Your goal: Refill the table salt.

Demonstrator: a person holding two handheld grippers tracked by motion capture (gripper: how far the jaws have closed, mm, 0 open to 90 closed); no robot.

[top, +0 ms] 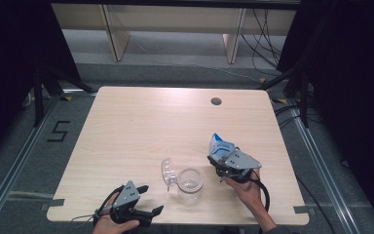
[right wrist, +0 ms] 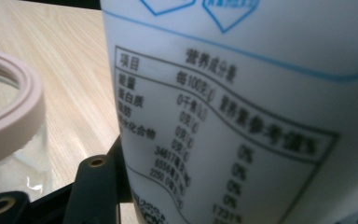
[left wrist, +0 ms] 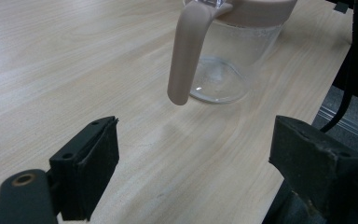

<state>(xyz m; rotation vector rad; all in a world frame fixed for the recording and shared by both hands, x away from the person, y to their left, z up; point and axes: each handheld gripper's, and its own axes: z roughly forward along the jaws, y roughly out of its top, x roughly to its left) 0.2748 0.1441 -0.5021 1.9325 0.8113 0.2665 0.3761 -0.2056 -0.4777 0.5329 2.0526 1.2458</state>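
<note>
Left hand-held gripper [top: 146, 199]: jaws apart, empty, near edge of surface [top: 126, 126]. Right hand-held gripper [top: 219, 163]: clamped on white pouch [top: 220, 146], just beside clear jug [top: 190, 184]. Lid [top: 167, 171] open. We judge spillage likely if pouch tips short of rim.

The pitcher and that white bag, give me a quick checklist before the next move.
1. Bag gripped by the right gripper: ok.
2. Pitcher upright on the table: ok.
3. Pitcher mouth uncovered, its clear lid swung aside: ok.
4. Left gripper open, apart from the pitcher's handle: ok.
5. Bag over the pitcher mouth: not ok, it sits off to one side.
6. Bag already opened: cannot tell.
</note>
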